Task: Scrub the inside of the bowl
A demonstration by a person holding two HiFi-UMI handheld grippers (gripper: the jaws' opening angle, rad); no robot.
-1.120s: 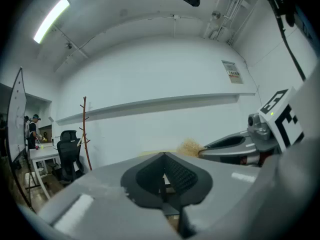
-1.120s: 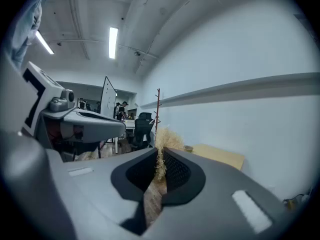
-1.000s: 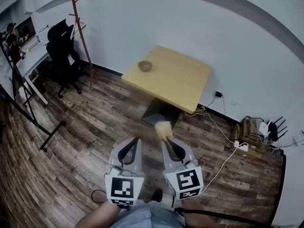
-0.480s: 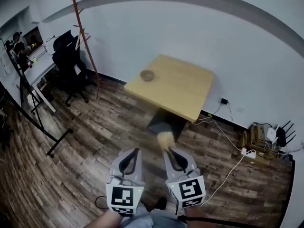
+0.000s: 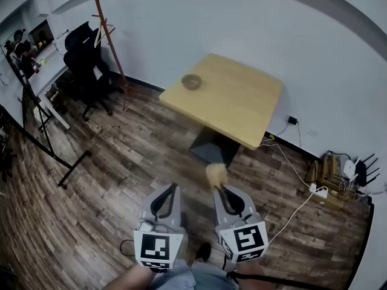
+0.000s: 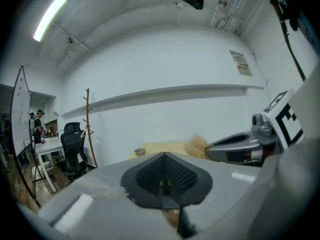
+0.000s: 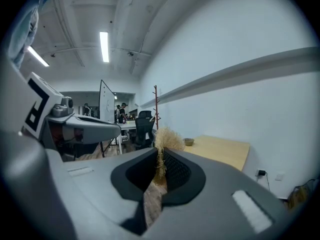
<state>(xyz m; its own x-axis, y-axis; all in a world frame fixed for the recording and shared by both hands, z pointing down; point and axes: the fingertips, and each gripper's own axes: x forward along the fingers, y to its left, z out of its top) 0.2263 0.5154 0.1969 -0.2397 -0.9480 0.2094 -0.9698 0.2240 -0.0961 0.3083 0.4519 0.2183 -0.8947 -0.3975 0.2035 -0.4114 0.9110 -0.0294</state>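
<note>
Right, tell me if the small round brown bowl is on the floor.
No, the small round brown bowl rests on the square light wooden table.

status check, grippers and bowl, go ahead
Left gripper shut, empty. Right gripper shut on scrubber. Bowl on table, well ahead, untouched. Only wood floor between.

Layout: bowl (image 5: 191, 81) on table (image 5: 242, 110), near its left corner. table against wall (image 5: 199, 29), ahead of both grippers. left gripper (image 5: 168, 193) beside right gripper (image 5: 221, 195), apart, above floor (image 5: 121, 162). brush (image 5: 216, 174) between right gripper's jaws, projecting forward. chair (image 5: 84, 65) and coat stand (image 5: 106, 38) left of table.
</note>
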